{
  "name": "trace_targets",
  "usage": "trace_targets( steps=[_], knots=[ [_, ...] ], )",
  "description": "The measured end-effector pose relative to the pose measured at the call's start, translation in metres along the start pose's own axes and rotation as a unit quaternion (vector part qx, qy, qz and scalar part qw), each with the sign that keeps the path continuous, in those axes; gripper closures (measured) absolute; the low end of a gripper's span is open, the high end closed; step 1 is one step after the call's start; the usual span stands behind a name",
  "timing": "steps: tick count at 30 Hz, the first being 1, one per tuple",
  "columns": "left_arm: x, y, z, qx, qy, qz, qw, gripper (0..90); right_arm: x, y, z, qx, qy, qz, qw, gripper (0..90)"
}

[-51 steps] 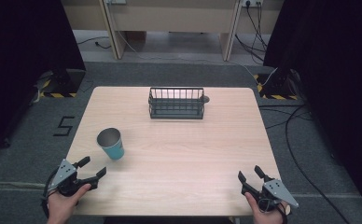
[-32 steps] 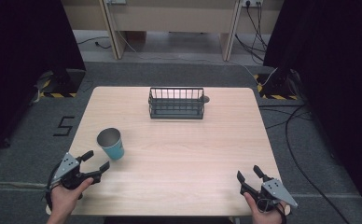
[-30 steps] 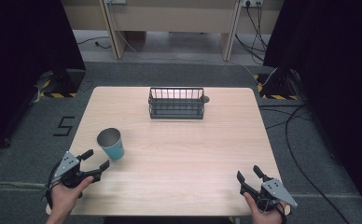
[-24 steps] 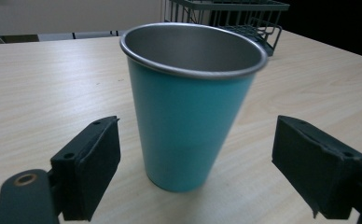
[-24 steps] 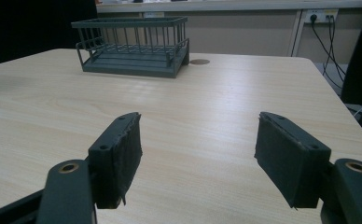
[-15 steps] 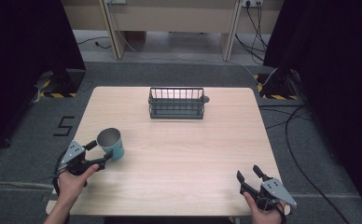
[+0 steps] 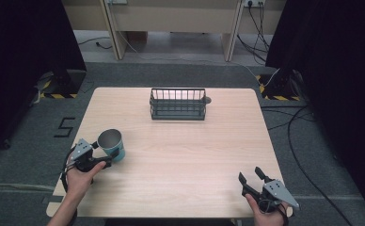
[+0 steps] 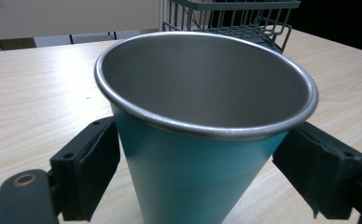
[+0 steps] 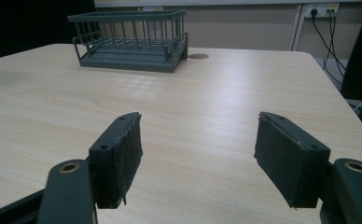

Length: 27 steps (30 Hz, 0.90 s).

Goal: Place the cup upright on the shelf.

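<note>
A: Where is the cup (image 7: 111,144)?

B: Upright on the table (image 7: 180,155), near its left front corner. It is teal outside and bare metal inside, and I see nothing in it.

A: And the left gripper (image 7: 102,159)?

B: It sits around the cup. In the left gripper view the cup (image 8: 202,135) stands between the two jaws, which are spread wide. The left pad is just at the wall, the right pad a little apart from it. So the jaws are apart, not clamped.

A: The right gripper (image 7: 251,176)?

B: Low over the table's right front corner, well apart from the cup. In the right gripper view its jaws gape with bare wood between them.

A: Anything else on the table?

B: A dark wire basket (image 7: 178,104) stands at the far middle, well apart from both grippers. The right gripper view looks toward the basket (image 9: 130,41).
</note>
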<state>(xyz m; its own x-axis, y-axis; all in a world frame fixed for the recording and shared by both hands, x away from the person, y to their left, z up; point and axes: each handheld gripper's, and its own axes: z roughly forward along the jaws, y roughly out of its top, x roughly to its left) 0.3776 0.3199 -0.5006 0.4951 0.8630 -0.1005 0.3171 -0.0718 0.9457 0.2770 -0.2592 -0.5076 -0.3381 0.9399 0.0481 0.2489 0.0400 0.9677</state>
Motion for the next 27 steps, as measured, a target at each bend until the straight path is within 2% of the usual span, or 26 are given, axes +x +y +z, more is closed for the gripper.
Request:
trace_targets(
  steps=[4,15,27],
  knots=[
    [0.000,0.002,0.005,0.001,-0.001,0.005,1.0000,13.8,0.000,0.000,0.000,0.001,-0.001,-0.002,1.0000,32.3],
    [0.001,0.002,0.017,-0.005,-0.006,-0.004,1.0000,13.8,0.001,0.000,0.001,0.005,0.001,-0.005,1.0000,32.5],
    [0.001,0.001,0.027,-0.007,-0.004,-0.003,1.0000,15.2,0.001,-0.001,0.002,0.008,0.000,-0.006,1.0000,33.0]
  ],
)
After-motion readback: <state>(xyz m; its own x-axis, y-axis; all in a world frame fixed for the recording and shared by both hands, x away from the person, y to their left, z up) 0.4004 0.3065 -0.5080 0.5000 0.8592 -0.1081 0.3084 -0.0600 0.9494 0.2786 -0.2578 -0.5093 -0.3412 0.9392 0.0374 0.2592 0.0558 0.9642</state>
